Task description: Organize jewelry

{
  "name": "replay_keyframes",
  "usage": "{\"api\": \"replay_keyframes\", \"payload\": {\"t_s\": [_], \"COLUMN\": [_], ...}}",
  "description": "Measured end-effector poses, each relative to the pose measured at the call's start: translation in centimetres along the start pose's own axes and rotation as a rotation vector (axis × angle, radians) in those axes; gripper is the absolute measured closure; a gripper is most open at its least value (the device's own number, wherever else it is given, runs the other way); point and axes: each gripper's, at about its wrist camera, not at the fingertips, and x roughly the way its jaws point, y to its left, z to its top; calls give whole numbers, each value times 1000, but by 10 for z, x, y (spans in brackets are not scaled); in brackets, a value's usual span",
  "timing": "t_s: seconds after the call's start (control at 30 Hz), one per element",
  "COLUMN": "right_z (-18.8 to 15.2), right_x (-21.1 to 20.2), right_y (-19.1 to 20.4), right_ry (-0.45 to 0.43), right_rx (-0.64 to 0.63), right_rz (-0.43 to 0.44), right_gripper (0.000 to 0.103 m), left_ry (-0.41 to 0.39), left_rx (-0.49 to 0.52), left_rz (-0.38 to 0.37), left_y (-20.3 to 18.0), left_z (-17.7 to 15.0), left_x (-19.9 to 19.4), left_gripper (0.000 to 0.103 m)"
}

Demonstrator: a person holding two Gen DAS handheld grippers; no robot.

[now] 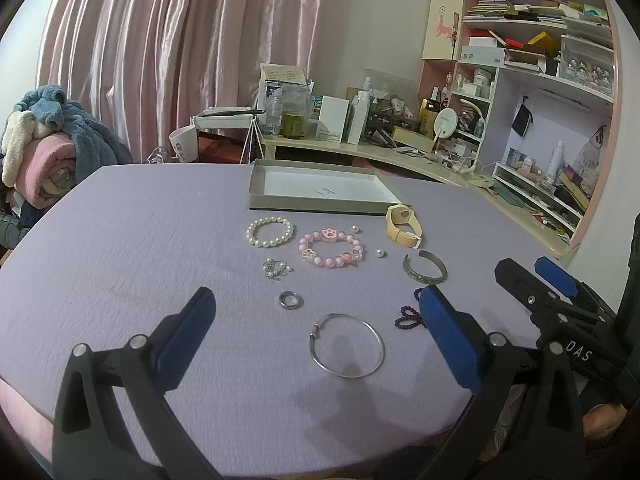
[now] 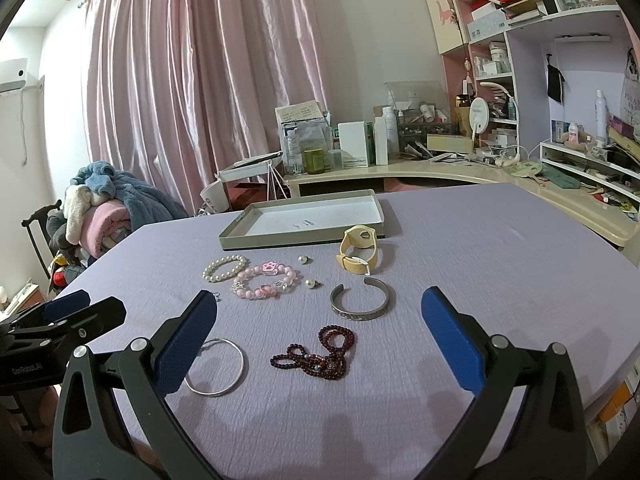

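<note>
Jewelry lies on the purple tablecloth point(image 1: 140, 248) before an open grey box lid point(image 1: 320, 187) point(image 2: 304, 220). There is a pearl bracelet point(image 1: 269, 232) point(image 2: 224, 268), a pink bead bracelet point(image 1: 331, 249) point(image 2: 264, 280), a yellow watch strap point(image 1: 403, 225) point(image 2: 358, 251), an engraved silver cuff point(image 1: 424, 267) point(image 2: 362, 300), a thin silver bangle point(image 1: 347, 345) point(image 2: 216, 366), a ring point(image 1: 291, 300), earrings point(image 1: 275, 269), two pearl studs point(image 1: 379, 253) point(image 2: 310, 283) and dark red beads point(image 1: 409, 317) point(image 2: 320, 354). My left gripper point(image 1: 316, 304) is open above the bangle. My right gripper point(image 2: 320, 308) is open above the red beads.
A cluttered beige desk point(image 1: 360, 148) and pink shelves point(image 1: 540, 80) stand behind and to the right. A pile of blankets point(image 1: 52, 140) sits on a chair at the left. Pink curtains point(image 1: 180, 52) hang behind. The table's front edge is close under both grippers.
</note>
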Motion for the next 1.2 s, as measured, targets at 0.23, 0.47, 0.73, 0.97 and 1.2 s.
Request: {"api": "replay_keyframes", "payload": {"t_s": [0.23,0.47,0.73,0.97,1.2], "right_z": [0,1,2,2,2], "right_x": [-1,0,0,-1,-1], "right_y": [0,-1,0,0,1], "right_ry": [-1,-1,-1,-2,-2], "right_rx": [-2,0,0,0,1], "right_rz": [3,3,3,3,4], "right_gripper": [1,1,1,1,1], "left_ry": [2,4,5,8,7], "left_rx": [0,0,1,-1,1], "left_rz": [2,5,5,5,6], "left_y": [1,0,3,3,7], "left_z": [1,0,0,0,-4], "left_x": [0,1,2,3,7], "left_gripper": [2,2,2,2,2]}}
